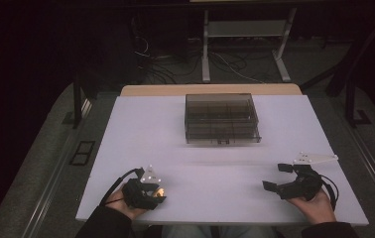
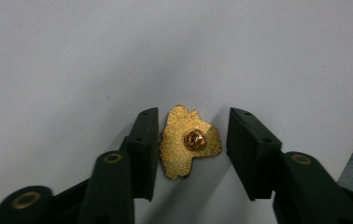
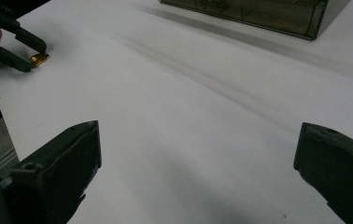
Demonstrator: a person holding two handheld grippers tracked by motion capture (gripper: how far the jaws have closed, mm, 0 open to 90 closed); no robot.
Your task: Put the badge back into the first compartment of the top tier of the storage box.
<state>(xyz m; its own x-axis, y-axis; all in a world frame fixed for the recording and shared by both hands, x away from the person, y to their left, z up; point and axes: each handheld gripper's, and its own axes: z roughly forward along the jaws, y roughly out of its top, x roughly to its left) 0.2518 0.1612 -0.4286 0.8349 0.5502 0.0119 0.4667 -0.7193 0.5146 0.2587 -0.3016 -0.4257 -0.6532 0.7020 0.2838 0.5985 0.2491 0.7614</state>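
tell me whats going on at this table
A person holds a gripper in each hand over a white table. The left gripper is open around a small gold pin lying back side up, one jaw close beside it, not yet clamped. The right gripper is open and holds nothing. A smoky clear drawer box sits at the far side, drawers shut.

Gold pin point(image 2: 189, 141) — white table point(image 1: 225, 183) — smoky translucent box point(image 1: 221, 119)

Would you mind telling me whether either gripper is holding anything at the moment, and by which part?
Nothing is held: the left gripper stands open around the flat gold metal pin without clamping it; the right gripper is open.
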